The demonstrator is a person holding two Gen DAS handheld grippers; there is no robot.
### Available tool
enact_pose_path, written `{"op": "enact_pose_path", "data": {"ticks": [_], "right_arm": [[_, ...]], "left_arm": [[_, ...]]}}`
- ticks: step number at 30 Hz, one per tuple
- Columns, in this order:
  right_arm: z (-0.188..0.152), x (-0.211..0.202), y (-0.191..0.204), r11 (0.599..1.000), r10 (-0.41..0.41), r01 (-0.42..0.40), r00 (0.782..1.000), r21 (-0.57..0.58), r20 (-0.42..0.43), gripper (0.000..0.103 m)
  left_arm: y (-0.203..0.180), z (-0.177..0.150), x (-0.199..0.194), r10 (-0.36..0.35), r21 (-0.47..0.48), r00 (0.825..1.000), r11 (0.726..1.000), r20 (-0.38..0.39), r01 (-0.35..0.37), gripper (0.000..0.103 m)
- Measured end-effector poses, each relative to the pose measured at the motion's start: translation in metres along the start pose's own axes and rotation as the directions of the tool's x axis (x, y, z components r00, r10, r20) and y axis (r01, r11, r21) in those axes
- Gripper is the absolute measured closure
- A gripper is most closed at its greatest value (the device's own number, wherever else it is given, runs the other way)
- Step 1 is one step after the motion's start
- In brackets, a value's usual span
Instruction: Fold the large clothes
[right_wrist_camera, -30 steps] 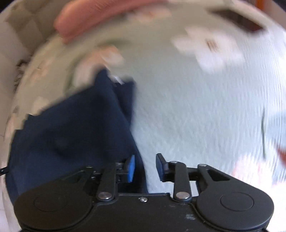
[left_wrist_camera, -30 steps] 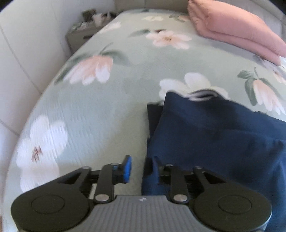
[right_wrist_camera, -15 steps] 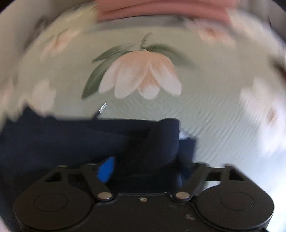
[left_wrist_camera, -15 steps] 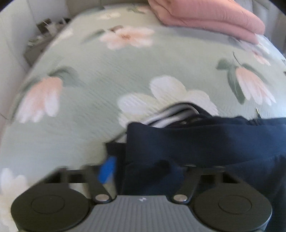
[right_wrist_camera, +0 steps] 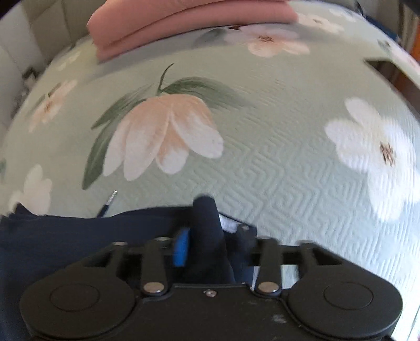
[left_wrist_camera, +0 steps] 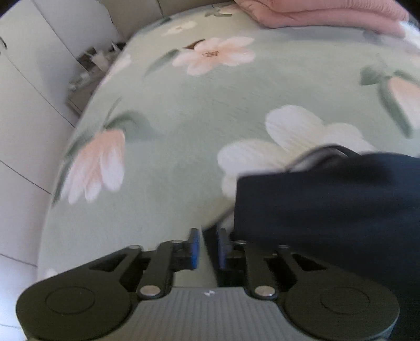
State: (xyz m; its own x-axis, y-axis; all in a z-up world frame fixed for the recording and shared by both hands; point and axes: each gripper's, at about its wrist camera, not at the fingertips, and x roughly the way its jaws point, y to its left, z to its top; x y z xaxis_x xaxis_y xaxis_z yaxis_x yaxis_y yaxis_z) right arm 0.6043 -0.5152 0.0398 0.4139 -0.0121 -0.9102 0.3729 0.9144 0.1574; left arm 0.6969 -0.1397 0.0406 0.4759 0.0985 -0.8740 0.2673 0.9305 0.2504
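A navy blue garment (left_wrist_camera: 328, 204) lies folded on the green floral bedspread (left_wrist_camera: 183, 118), with a grey-white lining edge at its far corner. My left gripper (left_wrist_camera: 207, 246) sits just left of the garment's near corner, its jaws nearly closed with a narrow empty gap between them. In the right wrist view the same navy garment (right_wrist_camera: 65, 236) fills the lower left, and a bunched fold of it stands between the fingers of my right gripper (right_wrist_camera: 210, 241), which is shut on it. A zipper pull (right_wrist_camera: 111, 196) pokes out at the garment's far edge.
Folded pink bedding (left_wrist_camera: 328, 13) lies at the head of the bed, also in the right wrist view (right_wrist_camera: 189, 23). A cluttered bedside table (left_wrist_camera: 89, 70) stands by the white wall at left. A dark opening (right_wrist_camera: 393, 76) lies past the bed's right edge.
My left gripper has slid off the navy garment to its left and its jaws have narrowed, with no cloth between them now. My right gripper keeps its bunch of garment.
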Motion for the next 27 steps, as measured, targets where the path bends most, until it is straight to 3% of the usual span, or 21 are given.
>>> {"op": "enact_pose_path", "data": {"ticks": [1, 3, 4, 7, 11, 12, 14, 17, 18, 20, 21, 22, 23, 24, 25, 27], "right_arm": [[-0.004, -0.011, -0.005, 0.999, 0.035, -0.035, 0.999, 0.011, 0.002, 0.023], [-0.021, -0.041, -0.018, 0.989, 0.145, -0.146, 0.989, 0.017, 0.026, 0.019], [-0.033, -0.054, -0.025, 0.981, 0.195, -0.195, 0.981, 0.019, 0.012, 0.014], [-0.078, -0.086, -0.037, 0.958, 0.285, -0.287, 0.955, -0.02, -0.081, 0.008], [-0.145, -0.096, -0.045, 0.951, 0.283, -0.301, 0.942, -0.077, -0.18, 0.008], [-0.156, -0.094, -0.046, 0.952, 0.28, -0.298, 0.94, -0.071, -0.193, 0.008], [-0.174, -0.085, -0.046, 0.948, 0.288, -0.31, 0.928, -0.065, -0.235, 0.008], [-0.187, -0.074, -0.041, 0.944, 0.268, -0.305, 0.931, -0.127, -0.247, 0.008], [-0.188, -0.068, -0.04, 0.944, 0.272, -0.307, 0.931, -0.118, -0.245, 0.007], [-0.189, -0.06, -0.043, 0.952, 0.281, -0.3, 0.933, -0.057, -0.227, 0.005], [-0.188, -0.06, -0.042, 0.958, 0.277, -0.287, 0.938, -0.02, -0.208, 0.004], [-0.187, -0.064, -0.04, 0.96, 0.275, -0.281, 0.944, -0.01, -0.181, 0.021], [-0.188, -0.07, -0.035, 0.963, 0.256, -0.265, 0.955, -0.043, -0.152, 0.051], [-0.189, -0.078, -0.026, 0.969, 0.21, -0.224, 0.969, -0.107, -0.127, 0.093], [-0.188, -0.085, -0.019, 0.968, 0.183, -0.2, 0.976, -0.151, -0.119, 0.094], [-0.181, -0.105, -0.005, 0.958, 0.133, -0.153, 0.987, -0.242, -0.094, 0.095]], "left_arm": [[0.009, -0.009, -0.013, -0.029, -0.009, 1.0, 1.0, 0.007, 0.029, 0.06], [0.028, -0.034, -0.042, -0.08, -0.02, 0.996, 0.997, 0.034, 0.081, 0.017], [0.035, -0.048, -0.059, -0.12, -0.019, 0.992, 0.992, 0.048, 0.121, 0.008], [0.051, -0.085, -0.083, -0.246, -0.04, 0.969, 0.969, -0.006, 0.245, 0.009], [0.056, -0.13, -0.091, -0.379, -0.089, 0.921, 0.924, -0.089, 0.371, 0.01], [0.055, -0.138, -0.088, -0.408, -0.101, 0.907, 0.912, -0.106, 0.398, 0.012], [0.051, -0.152, -0.078, -0.49, -0.108, 0.859, 0.872, -0.153, 0.478, 0.016], [0.041, -0.163, -0.061, -0.518, -0.127, 0.83, 0.855, -0.207, 0.502, 0.02], [0.038, -0.165, -0.055, -0.532, -0.141, 0.821, 0.847, -0.206, 0.513, 0.025], [0.032, -0.165, -0.049, -0.557, -0.173, 0.806, 0.83, -0.202, 0.53, 0.046], [0.029, -0.163, -0.048, -0.551, -0.18, 0.812, 0.833, -0.194, 0.522, 0.061], [0.026, -0.161, -0.051, -0.534, -0.169, 0.826, 0.844, -0.183, 0.508, 0.081], [0.021, -0.158, -0.057, -0.509, -0.126, 0.842, 0.86, -0.177, 0.494, 0.085], [0.017, -0.154, -0.064, -0.475, -0.084, 0.86, 0.88, -0.186, 0.468, 0.086], [0.014, -0.148, -0.075, -0.409, -0.047, 0.889, 0.912, -0.206, 0.408, 0.087], [0.018, -0.139, -0.103, -0.361, -0.006, 0.914, 0.931, -0.186, 0.366, 0.088]]}}
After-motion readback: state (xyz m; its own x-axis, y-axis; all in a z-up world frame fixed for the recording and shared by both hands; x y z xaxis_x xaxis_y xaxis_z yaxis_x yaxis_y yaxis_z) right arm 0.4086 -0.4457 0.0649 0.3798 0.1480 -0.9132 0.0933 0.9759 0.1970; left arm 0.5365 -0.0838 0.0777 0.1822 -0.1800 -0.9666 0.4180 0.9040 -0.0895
